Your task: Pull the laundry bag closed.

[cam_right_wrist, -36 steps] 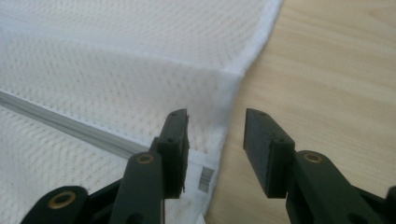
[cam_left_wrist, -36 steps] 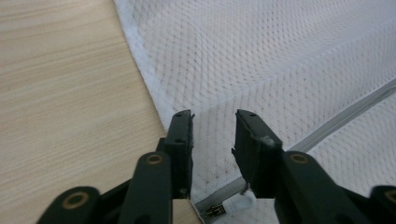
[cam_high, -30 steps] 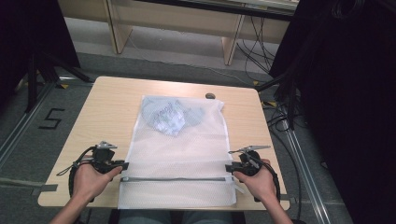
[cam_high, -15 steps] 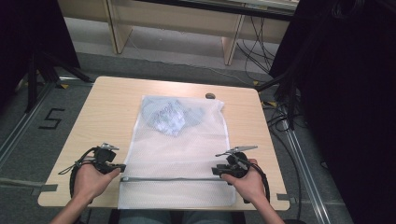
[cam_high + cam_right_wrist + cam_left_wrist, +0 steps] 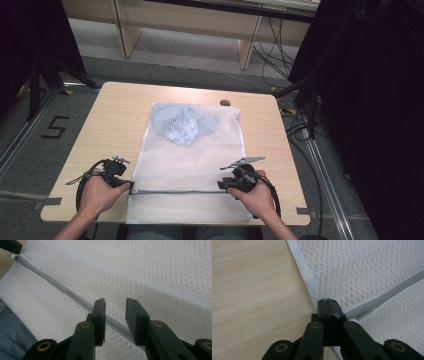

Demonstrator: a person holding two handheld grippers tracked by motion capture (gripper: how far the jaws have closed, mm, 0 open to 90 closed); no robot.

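**Closing the mesh bag's zipper**

Here, from the high view, we are looking at a white mesh laundry bag [image 5: 187,165] lying on the wooden table [image 5: 115,115], with a pale blue garment [image 5: 182,122] bunched inside toward 12 o'clock. The grey zipper [image 5: 175,191] is running across the bag's near end. Our left gripper [image 5: 131,184] is sitting at the zipper's 9 o'clock end, our right gripper [image 5: 220,185] toward 3 o'clock.

In the left gripper view, we are seeing the left gripper [image 5: 328,301] pinched tight on the bag's edge where the zipper [image 5: 384,296] begins, probably anchoring the fabric so the zipper stays taut.

In the right gripper view, the right gripper [image 5: 115,302] is standing wide and gripping nothing, its jaws having just been closing slightly, the zipper [image 5: 60,288] passing between them — likely lining up on the slider.
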